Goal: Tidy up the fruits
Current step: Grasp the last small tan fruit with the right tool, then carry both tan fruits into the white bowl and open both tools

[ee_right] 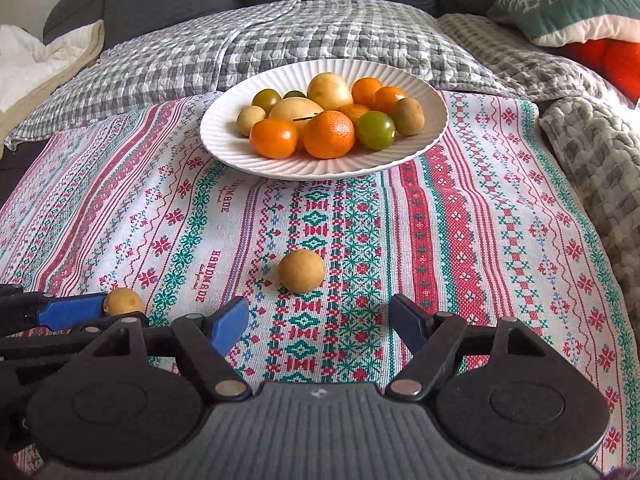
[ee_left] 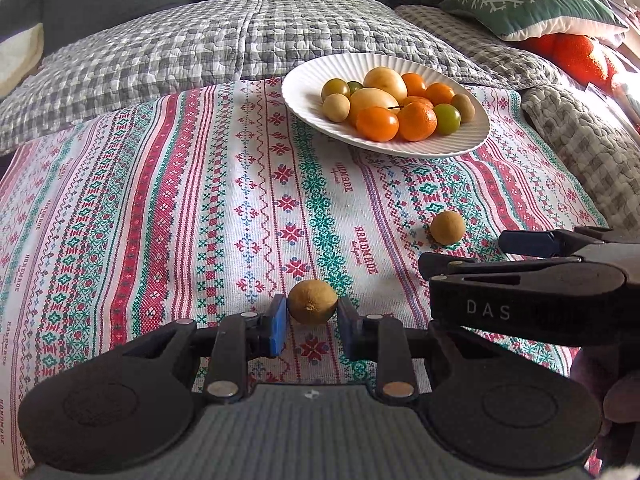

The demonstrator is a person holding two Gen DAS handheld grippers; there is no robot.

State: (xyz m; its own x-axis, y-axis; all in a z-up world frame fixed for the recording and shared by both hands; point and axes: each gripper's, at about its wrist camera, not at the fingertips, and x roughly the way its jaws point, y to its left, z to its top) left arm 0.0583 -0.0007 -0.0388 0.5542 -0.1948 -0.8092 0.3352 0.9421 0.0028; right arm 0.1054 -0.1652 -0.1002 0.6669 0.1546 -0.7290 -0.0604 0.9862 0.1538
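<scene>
Left claw: blue pads closed on a small brown fruit sitting on the patterned cloth.
Right claw: enters from the right edge, seen side-on; gap unclear.
Second brown fruit: loose on the cloth, just beyond that claw's tips.
White ribbed plate: farther back, piled with orange, yellow and green fruit.
Background: checked quilt, green pillow.

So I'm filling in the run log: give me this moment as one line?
left gripper: shut on small brown fruit | right gripper: open, behind second brown fruit on cloth | plate: holds fruit
</scene>
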